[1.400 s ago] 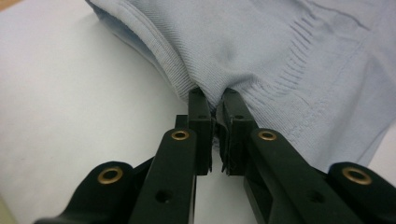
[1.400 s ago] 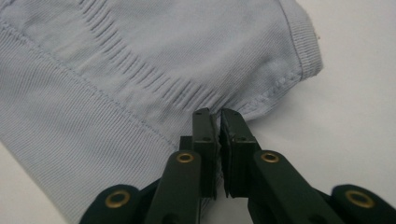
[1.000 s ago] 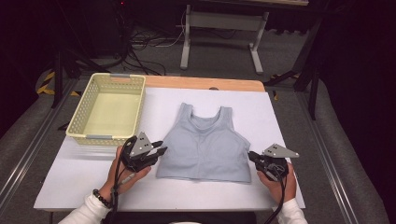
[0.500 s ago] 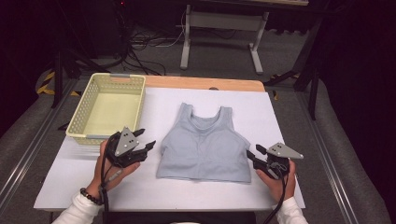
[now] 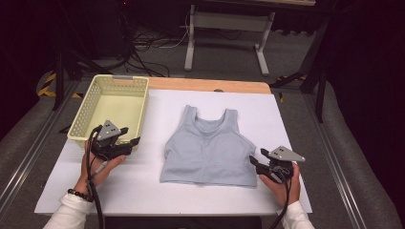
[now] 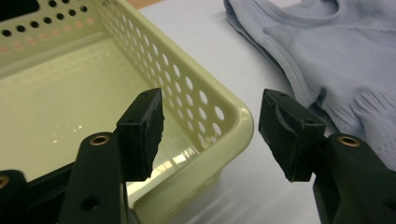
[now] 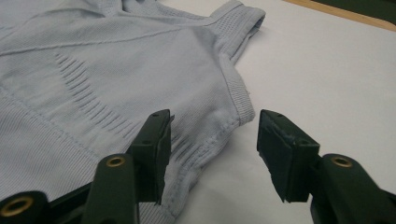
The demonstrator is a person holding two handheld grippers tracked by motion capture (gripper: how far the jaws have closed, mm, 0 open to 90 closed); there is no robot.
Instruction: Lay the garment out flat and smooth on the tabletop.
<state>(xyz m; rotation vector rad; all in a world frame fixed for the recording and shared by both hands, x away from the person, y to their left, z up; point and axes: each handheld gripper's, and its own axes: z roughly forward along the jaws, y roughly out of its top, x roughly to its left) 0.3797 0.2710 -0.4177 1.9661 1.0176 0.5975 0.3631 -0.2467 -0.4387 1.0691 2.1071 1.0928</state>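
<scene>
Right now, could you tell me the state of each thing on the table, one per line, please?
Tank top: spread flat on the white table, straps away from the person, held by nobody.
Basket: upright, empty, at the table's left edge.
Left gripper: jaws just opened, nothing between them, at the basket's near corner.
Right gripper: jaws just opened, over the top's hem corner, pads not pressing it.

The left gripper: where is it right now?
In the high view the left gripper hovers at the table's left, by the near corner of the yellow basket, apart from the top.
</scene>
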